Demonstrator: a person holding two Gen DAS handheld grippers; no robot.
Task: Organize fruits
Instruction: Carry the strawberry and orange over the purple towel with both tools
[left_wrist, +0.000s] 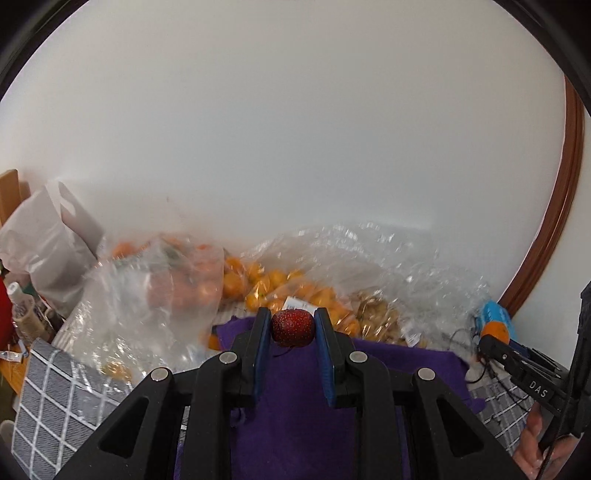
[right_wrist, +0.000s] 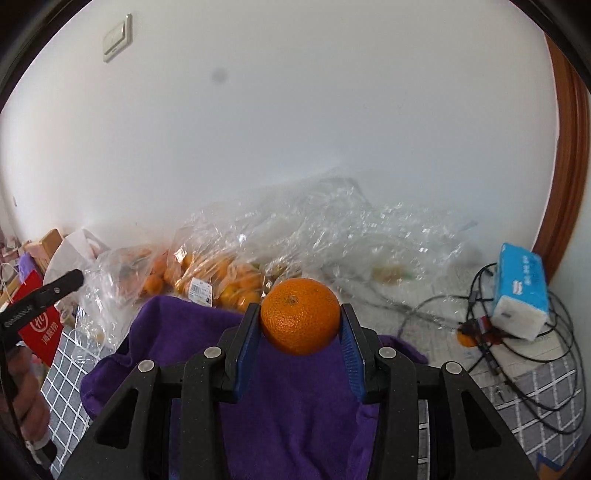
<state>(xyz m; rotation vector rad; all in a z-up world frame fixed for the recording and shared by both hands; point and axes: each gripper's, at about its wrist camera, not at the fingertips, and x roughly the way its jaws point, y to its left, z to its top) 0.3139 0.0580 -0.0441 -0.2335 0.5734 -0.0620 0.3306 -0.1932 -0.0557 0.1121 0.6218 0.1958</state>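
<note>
My left tongs (left_wrist: 292, 325) clamp a red fruit (left_wrist: 292, 328); my right tongs (right_wrist: 300, 321) clamp an orange (right_wrist: 300, 315), both above the purple cloth (right_wrist: 295, 398). Ahead, crinkled plastic bags (right_wrist: 314, 229) of oranges crowd the table (right_wrist: 535, 413).

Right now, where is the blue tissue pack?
In the right wrist view the tissue pack sits at the far right on the checked cloth, among black cables, right of the orange held in the right gripper.
</note>
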